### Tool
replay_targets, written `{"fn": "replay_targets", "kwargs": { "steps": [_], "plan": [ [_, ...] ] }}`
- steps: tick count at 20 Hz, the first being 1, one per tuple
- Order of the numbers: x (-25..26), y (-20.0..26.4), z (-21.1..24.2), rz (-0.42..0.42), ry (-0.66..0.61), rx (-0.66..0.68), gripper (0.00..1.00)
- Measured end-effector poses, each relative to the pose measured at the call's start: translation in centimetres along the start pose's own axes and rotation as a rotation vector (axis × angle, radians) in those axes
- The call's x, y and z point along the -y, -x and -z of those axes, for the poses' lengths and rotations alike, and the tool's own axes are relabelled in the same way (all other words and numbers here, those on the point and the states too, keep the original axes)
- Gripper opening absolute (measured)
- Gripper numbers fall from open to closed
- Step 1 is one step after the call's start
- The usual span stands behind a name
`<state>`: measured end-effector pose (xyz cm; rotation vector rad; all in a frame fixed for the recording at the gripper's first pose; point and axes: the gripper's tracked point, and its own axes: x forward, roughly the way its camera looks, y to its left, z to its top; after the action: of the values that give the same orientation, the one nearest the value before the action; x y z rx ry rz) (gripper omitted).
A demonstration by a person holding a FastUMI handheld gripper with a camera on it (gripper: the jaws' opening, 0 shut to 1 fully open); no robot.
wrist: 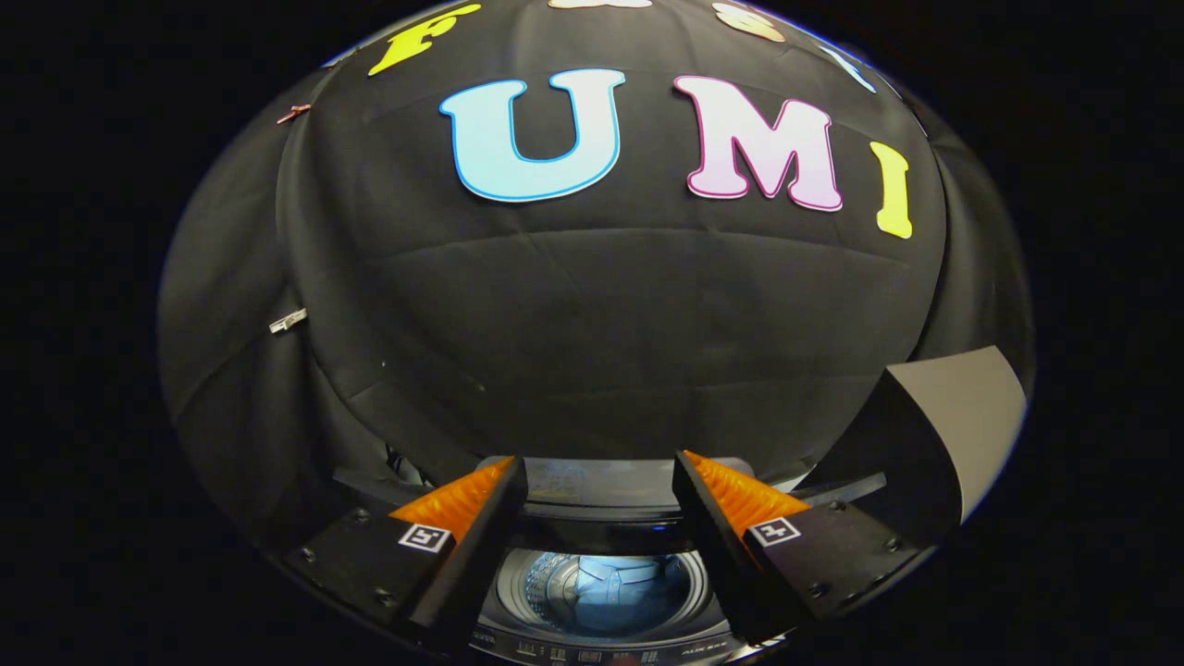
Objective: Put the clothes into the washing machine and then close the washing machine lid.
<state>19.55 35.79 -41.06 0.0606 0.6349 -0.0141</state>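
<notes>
A top-loading washing machine (601, 643) stands below and just ahead of my fingers, its round steel drum showing between them. A light blue shirt (615, 592) lies inside the drum. The machine's lid (601, 486) stands raised at the back, seen between the fingertips. My gripper (599, 481) hangs above the drum opening, open, with nothing between its fingers.
The control panel (592, 655) runs along the machine's near edge. A grey curved panel (962, 416) stands to the right of the machine. The black cloth wall (592, 324) hangs close behind the machine.
</notes>
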Motion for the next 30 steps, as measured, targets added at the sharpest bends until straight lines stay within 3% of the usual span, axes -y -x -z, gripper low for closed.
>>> {"fn": "replay_targets", "kwargs": {
  "steps": [2,7,14,30],
  "plan": [
    [-0.3,-0.1,3.4,-0.014,-0.050,-0.081,1.00],
    [0.0,-1.6,12.2,-0.004,-0.006,-0.237,1.00],
    [0.8,-2.5,18.5,0.005,-0.005,-0.368,1.00],
    [2.9,9.3,-5.6,-0.085,-0.012,0.037,1.00]
  ]
}}
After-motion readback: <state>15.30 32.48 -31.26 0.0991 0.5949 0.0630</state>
